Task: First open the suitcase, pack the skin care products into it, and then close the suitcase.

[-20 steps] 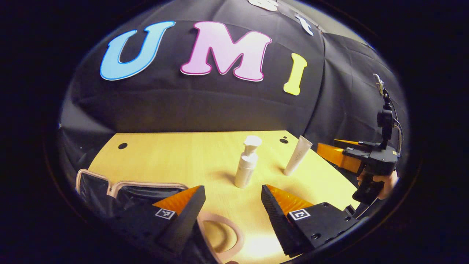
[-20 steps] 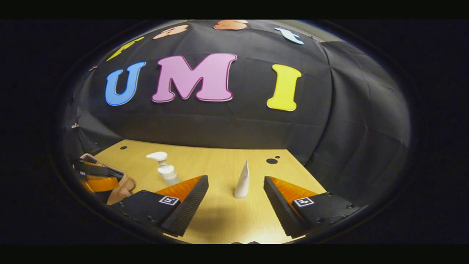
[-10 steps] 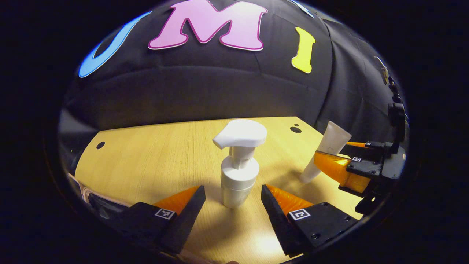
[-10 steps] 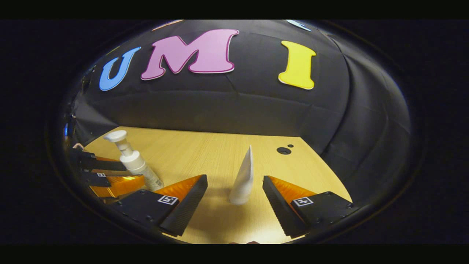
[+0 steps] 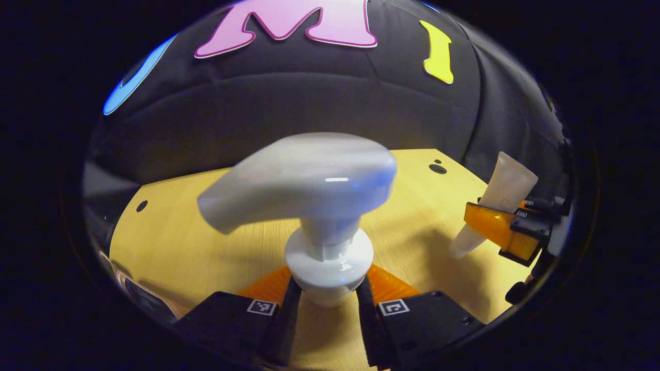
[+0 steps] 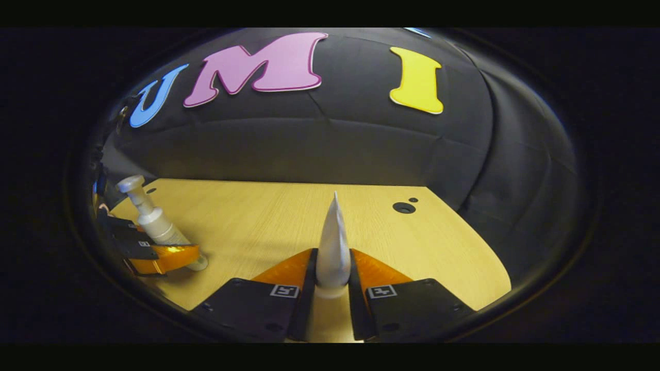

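Fingers [image 5: 289,309] clamp the upright pump bottle [image 5: 327,257]; nozzle points left.

Pump bottle [image 5: 328,260]: lower body hidden between the left gripper [image 5: 325,304] fingers; its pump head is motion-blurred. Tube [image 6: 333,247]: base concealed by the right gripper [image 6: 330,296]. At the lower left rim of the left gripper view, a pale-edged dark object [image 5: 136,293] is cut off, identity undeterminable.
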A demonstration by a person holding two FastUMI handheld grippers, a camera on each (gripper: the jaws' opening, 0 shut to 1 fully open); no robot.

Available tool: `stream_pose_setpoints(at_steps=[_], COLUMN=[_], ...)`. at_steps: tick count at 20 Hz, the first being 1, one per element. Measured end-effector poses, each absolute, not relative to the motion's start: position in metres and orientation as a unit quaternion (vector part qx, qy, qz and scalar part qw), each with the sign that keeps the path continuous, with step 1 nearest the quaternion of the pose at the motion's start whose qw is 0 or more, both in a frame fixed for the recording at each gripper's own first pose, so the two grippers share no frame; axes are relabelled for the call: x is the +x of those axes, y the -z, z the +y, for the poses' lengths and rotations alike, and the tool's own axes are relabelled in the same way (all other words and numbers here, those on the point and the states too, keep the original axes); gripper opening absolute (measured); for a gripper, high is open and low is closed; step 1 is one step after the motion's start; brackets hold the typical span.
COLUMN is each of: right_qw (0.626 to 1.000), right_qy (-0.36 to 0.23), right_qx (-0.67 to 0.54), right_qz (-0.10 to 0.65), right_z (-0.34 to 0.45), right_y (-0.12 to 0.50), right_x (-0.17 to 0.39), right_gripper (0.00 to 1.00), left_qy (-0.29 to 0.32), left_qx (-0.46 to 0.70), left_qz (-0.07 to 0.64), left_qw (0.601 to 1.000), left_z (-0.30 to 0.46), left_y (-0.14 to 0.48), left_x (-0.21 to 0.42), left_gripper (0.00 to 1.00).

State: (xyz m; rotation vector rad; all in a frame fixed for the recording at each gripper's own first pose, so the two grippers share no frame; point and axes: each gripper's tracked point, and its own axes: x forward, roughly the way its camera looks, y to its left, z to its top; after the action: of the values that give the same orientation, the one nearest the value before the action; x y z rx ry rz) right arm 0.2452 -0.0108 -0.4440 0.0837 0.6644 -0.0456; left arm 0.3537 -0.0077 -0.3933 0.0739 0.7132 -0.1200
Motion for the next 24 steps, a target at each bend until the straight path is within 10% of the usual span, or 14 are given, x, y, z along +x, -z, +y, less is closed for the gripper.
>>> stream_pose_setpoints(at_steps=[13,24], right_qw=[0.96,0.933], right_qy=[-0.096,-0.196], right_qx=[0.085,0.127], right_qz=[0.25,0.276], right_z=[0.084,0.201], right_y=[0.263,0.209], right_x=[0.168,0.086], right_gripper=[0.28,0.28], left_qy=[0.063,-0.014], left_qx=[-0.016,0.002], left_qz=[0.445,0.657], left_qw=[0.893,0.754], left_z=[0.116,0.232], left_y=[0.236,0.367], left_x=[0.163,0.05], left_gripper=[0.53,0.53])
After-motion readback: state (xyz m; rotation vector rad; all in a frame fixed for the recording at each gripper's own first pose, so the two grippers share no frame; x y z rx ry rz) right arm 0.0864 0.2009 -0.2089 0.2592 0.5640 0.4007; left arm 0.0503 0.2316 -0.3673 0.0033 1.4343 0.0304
